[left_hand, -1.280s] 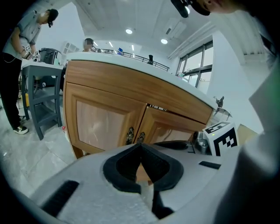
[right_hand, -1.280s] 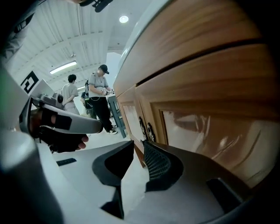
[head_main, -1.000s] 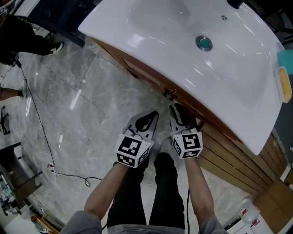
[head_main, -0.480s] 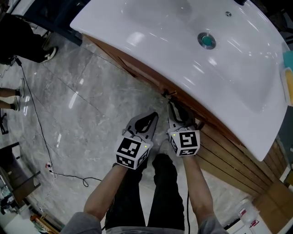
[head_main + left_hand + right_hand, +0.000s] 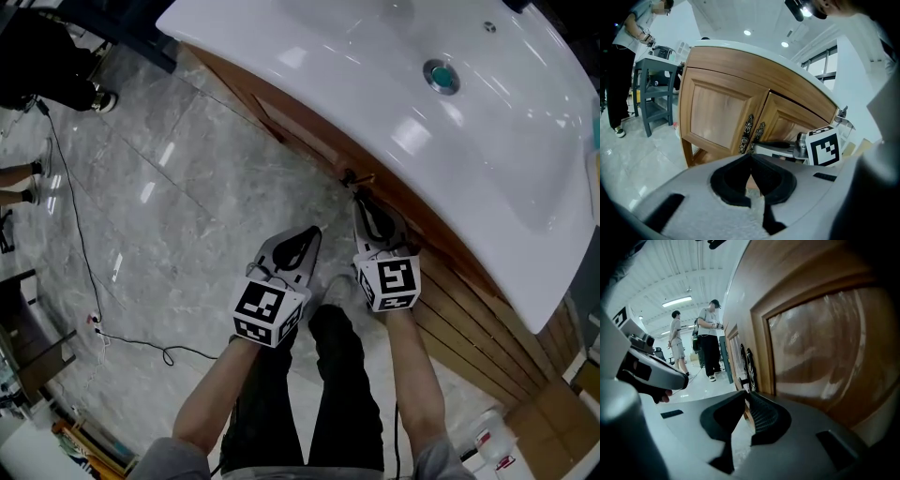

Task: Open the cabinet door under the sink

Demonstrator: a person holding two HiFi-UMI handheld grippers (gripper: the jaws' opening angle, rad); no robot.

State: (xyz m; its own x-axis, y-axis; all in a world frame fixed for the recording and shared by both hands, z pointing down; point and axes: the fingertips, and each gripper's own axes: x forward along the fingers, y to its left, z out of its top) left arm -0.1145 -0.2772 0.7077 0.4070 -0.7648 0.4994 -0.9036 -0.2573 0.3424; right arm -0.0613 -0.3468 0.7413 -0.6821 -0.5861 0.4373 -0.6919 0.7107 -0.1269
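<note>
The right gripper (image 5: 360,195), jaws pressed together, noses right up to the dark ornate metal handle (image 5: 352,176) at its 12 o'clock, on the brown wooden cabinet door (image 5: 799,122) under the glossy white sink (image 5: 309,66). The left gripper (image 5: 315,232), also closed and empty, hangs at 8 o'clock. The door looks barely cracked, so the whole swing is left.

Sink (image 5: 375,84) glossy white; cabinet doors (image 5: 719,117) varnished wood w/ dark metal handles (image 5: 747,133); floor (image 5: 187,216) polished grey stone.
</note>
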